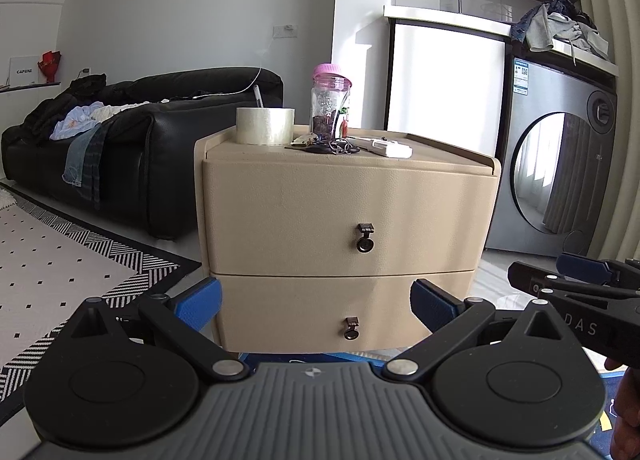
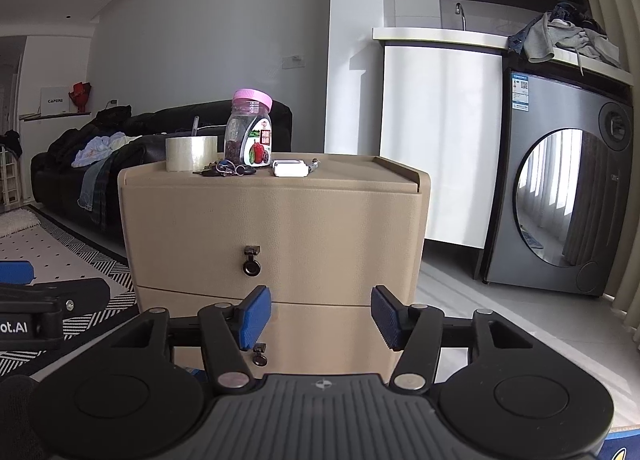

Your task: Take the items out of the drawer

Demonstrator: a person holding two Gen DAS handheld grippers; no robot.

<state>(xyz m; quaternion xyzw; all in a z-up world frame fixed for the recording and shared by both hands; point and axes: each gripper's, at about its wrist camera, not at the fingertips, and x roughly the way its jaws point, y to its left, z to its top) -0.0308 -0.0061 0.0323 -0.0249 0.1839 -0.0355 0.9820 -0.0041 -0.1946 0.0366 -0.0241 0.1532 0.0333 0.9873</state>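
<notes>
A beige two-drawer cabinet [image 1: 344, 219] stands on the floor in front of me; it also shows in the right wrist view [image 2: 272, 227]. Both drawers are closed. The upper drawer has a dark ring pull [image 1: 365, 240] [image 2: 252, 263], the lower one too [image 1: 351, 330] [image 2: 260, 356]. My left gripper [image 1: 316, 302] is open and empty, level with the lower drawer, a short way in front. My right gripper [image 2: 320, 318] is open and empty, in front of the seam between the drawers. What is inside the drawers is hidden.
On the cabinet top stand a roll of clear tape [image 1: 265, 125], a pink-lidded jar [image 1: 330, 103], keys [image 1: 332, 147] and a white box [image 1: 390, 147]. A black sofa [image 1: 132, 147] is at left, a patterned rug [image 1: 60, 260] below it, a washing machine [image 1: 560, 175] at right.
</notes>
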